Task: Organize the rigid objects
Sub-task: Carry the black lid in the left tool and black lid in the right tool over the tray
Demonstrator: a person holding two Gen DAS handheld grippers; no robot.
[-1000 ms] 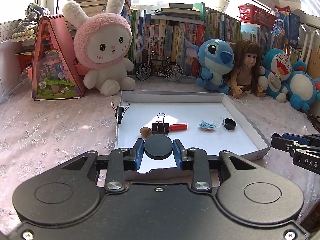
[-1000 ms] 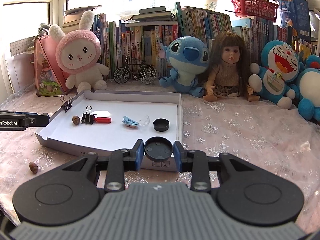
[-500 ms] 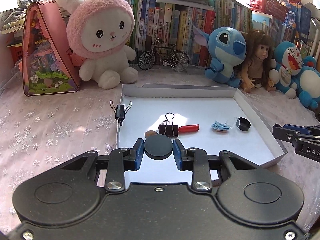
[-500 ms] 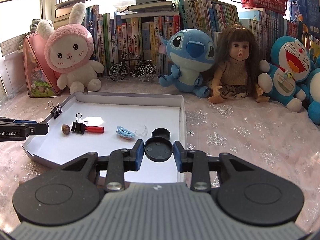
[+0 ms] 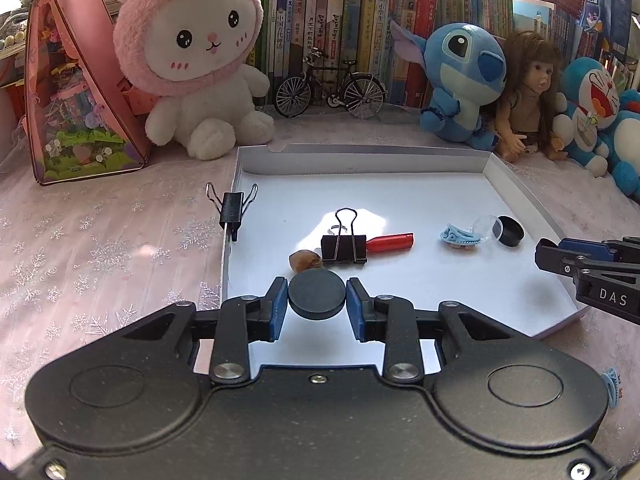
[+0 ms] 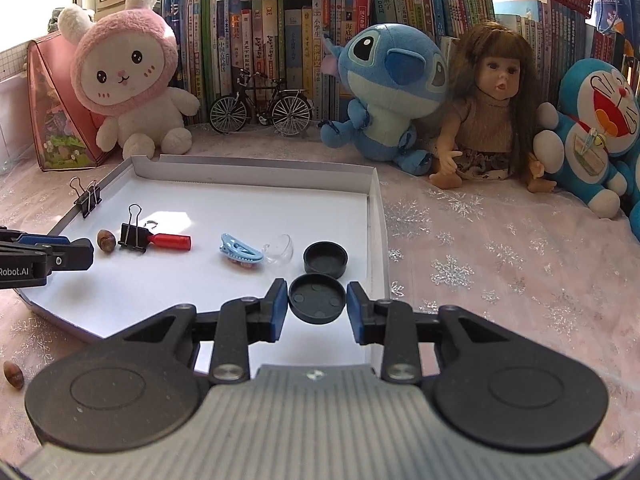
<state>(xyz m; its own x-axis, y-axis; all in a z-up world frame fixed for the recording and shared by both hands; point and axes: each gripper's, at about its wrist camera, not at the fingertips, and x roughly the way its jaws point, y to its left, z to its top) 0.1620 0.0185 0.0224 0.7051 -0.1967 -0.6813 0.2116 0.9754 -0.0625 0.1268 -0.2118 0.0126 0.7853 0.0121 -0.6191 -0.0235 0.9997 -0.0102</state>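
My left gripper (image 5: 317, 303) is shut on a flat black round cap (image 5: 317, 293), held over the near left part of the white tray (image 5: 360, 184). My right gripper (image 6: 317, 305) is shut on a second black cap (image 6: 317, 298), hollow side up, above the tray's (image 6: 256, 172) near right corner. In the tray lie a black binder clip (image 5: 344, 248) on a red cylinder (image 5: 390, 242), a brown nut (image 5: 303, 260), a blue hair clip (image 5: 458, 236), a clear dome (image 6: 279, 249) and a third black cap (image 6: 325, 259). Another binder clip (image 5: 232, 208) grips the tray's left wall.
Plush toys, a doll (image 6: 486, 120), a model bicycle (image 5: 330, 92) and a row of books line the back. A pink house-shaped case (image 5: 76, 96) stands at the left. A loose nut (image 6: 13, 374) and a blue clip (image 5: 612, 386) lie on the lace cloth outside the tray.
Both grippers have moved forward and slightly down over the tray, each still holding its cap. The tray and its contents now look closer and larger.
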